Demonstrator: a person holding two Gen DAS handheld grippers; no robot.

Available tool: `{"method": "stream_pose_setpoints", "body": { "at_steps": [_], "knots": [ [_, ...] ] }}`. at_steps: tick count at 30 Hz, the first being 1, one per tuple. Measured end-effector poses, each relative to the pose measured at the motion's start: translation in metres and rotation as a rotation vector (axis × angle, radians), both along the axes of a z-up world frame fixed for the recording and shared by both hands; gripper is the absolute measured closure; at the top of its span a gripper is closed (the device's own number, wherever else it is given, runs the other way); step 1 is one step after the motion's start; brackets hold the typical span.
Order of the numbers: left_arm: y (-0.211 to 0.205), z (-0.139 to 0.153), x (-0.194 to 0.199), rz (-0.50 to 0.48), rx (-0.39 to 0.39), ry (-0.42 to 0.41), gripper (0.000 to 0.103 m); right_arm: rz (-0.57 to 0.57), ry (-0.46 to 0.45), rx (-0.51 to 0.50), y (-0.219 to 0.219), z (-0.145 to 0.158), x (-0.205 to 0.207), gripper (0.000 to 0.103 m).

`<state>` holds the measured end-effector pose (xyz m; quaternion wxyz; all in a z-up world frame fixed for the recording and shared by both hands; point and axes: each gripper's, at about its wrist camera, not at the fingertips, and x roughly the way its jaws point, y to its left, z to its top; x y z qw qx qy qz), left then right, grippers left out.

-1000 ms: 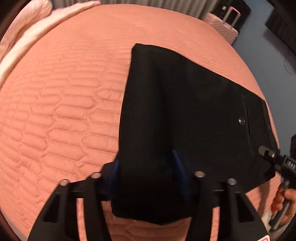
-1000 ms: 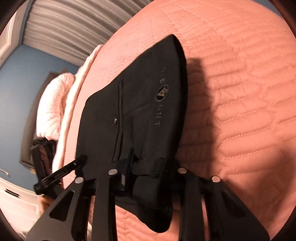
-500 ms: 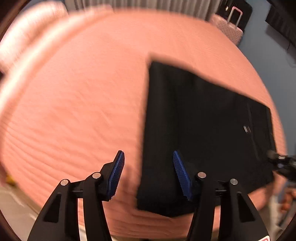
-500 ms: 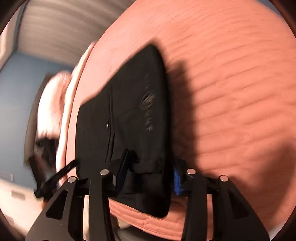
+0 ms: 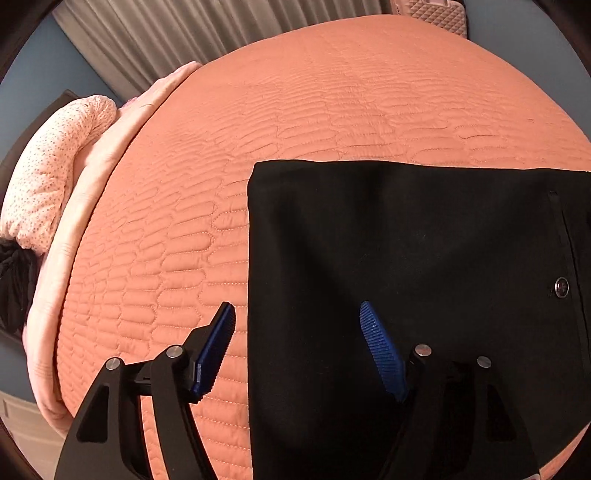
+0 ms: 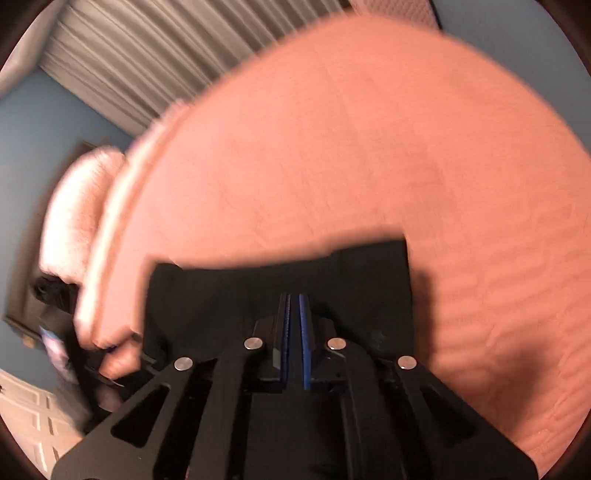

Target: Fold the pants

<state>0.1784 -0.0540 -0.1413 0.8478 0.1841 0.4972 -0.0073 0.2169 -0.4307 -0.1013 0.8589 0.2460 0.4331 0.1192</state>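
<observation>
Where both gripped pants (image 5: 406, 258) before, left claw (image 5: 299, 347) has just opened, released, right claw (image 6: 294, 325) has just clenched, empty

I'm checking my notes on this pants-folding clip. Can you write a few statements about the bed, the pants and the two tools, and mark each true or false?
1. The black pants lie folded on an orange quilted bedspread. True.
2. The left tool is clamped on the fabric. False: its jaws are apart and have just been opening, gripping nothing.
3. The right tool is nearly closed. True.
4. A button shows on the pants. True.
5. The curtain is red. False: it is grey.
</observation>
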Motion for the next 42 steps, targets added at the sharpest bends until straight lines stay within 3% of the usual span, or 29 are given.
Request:
{"method": "stream_pose_setpoints", "body": {
  "at_steps": [2,3,4,5,7,9,11,14,16,18,20,22,23,27,30,33,36,37,40,42],
  "knots": [
    [0.007,-0.003,-0.006,0.002,0.003,-0.002,0.032,0.065,0.075,-0.099,0.013,-0.02,0.023,0.098],
    [0.007,-0.003,-0.005,0.011,0.001,0.0,0.032,0.063,0.126,-0.125,0.01,-0.038,0.034,0.103],
    [0.007,-0.003,-0.002,0.012,-0.004,0.002,0.03,0.022,0.126,-0.03,-0.003,-0.043,0.036,0.103],
    [0.006,-0.001,-0.002,0.008,-0.008,0.007,0.029,-0.019,0.132,-0.002,-0.008,-0.041,0.034,0.103],
    [0.005,-0.001,0.001,0.015,-0.015,0.015,0.029,-0.082,0.08,-0.072,-0.002,-0.017,0.026,0.097],
    [0.008,-0.002,0.001,0.023,-0.03,0.016,0.027,0.046,0.049,-0.121,0.029,-0.008,0.029,0.097],
    [0.012,-0.004,0.006,0.032,-0.034,0.013,0.023,0.105,0.1,-0.306,0.046,-0.028,0.037,0.101],
    [0.017,-0.005,0.009,0.036,-0.055,0.025,0.023,0.031,0.103,-0.181,0.022,-0.032,0.033,0.103],
    [0.019,-0.006,0.009,0.033,-0.056,0.026,0.023,-0.03,0.098,-0.221,0.016,-0.019,0.023,0.096],
    [0.017,-0.007,0.007,0.032,-0.052,0.02,0.023,-0.011,0.076,-0.189,0.02,-0.011,0.01,0.096],
    [0.016,-0.008,0.006,0.026,-0.034,0.005,0.022,0.057,0.092,-0.158,0.027,-0.022,0.003,0.096],
    [0.016,-0.008,0.002,0.015,-0.026,-0.006,0.021,0.105,0.127,-0.233,0.02,-0.048,-0.007,0.1],
    [0.018,-0.008,0.0,0.005,-0.029,-0.002,0.02,0.092,0.091,-0.22,0.014,-0.051,-0.016,0.1],
    [0.038,-0.003,-0.019,-0.013,-0.037,-0.008,0.016,-0.021,0.097,-0.206,0.013,-0.028,-0.028,0.095],
    [0.053,0.012,-0.048,0.011,-0.035,-0.044,0.018,0.1,0.06,-0.186,0.051,-0.018,-0.037,0.095],
    [0.055,0.018,-0.081,-0.016,-0.026,-0.046,0.02,0.194,0.107,-0.269,0.082,-0.044,-0.033,0.098],
    [0.059,-0.001,-0.103,-0.047,0.025,-0.034,0.016,0.086,0.136,-0.071,0.058,-0.056,-0.031,0.103],
    [0.064,-0.005,-0.105,-0.04,0.008,-0.03,0.015,0.049,0.151,-0.062,0.053,-0.052,-0.031,0.103],
    [0.085,0.004,-0.111,0.035,-0.091,-0.058,0.016,0.068,0.093,-0.246,0.089,-0.01,-0.023,0.096],
    [0.097,0.007,-0.12,0.105,-0.027,-0.1,0.016,0.16,0.05,-0.237,0.119,0.005,-0.019,0.096]
  ]
}}
